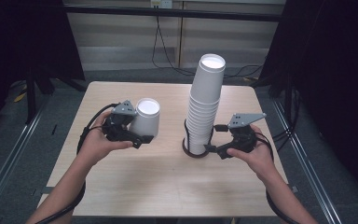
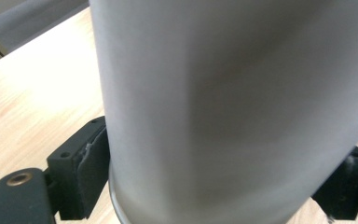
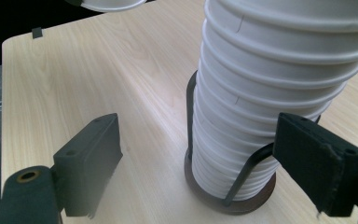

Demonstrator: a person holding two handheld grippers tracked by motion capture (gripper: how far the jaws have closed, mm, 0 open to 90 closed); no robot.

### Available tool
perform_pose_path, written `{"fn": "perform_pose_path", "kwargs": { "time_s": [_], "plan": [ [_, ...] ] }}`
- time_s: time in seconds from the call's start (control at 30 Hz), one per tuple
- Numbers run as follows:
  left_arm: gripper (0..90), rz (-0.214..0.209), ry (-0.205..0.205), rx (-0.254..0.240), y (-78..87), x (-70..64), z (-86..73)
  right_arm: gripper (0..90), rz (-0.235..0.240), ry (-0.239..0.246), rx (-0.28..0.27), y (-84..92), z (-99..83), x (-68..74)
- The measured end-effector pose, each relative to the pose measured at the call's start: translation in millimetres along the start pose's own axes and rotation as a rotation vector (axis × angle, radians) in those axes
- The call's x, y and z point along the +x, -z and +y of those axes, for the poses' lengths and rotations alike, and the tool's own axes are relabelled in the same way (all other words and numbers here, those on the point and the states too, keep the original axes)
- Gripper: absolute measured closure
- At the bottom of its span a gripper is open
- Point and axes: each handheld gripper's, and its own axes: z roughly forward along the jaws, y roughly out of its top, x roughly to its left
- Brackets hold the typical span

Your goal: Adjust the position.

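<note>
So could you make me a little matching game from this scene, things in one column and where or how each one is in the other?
Things:
1. single white cup
2. stack of white cups
3. dark wire holder
4. right hand-held gripper

Places or states:
A. jaws apart, low beside the stack
B. stands on the table, ringing the foot of the stack
C. clamped in the left hand-held gripper
D. towers upside down, near the table's middle

Pairs: 1-C, 2-D, 3-B, 4-A
</note>
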Motion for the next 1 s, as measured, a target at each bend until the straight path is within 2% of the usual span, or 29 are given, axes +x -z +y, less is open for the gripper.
{"fn": "perform_pose_path", "kwargs": {
  "time_s": [0.57, 1.0],
  "plan": [
    [13.2, -0.035, -0.001, 0.049, -17.6, -9.6, -15.8, 14.9, 0.023, 0.021, 0.027, -6.2, -5.8, 5.6],
    [13.6, -0.069, -0.027, 0.083, -27.3, -18.6, -21.9, 14.8, 0.041, 0.043, 0.059, -13.4, -8.5, 13.0]
  ]
}}
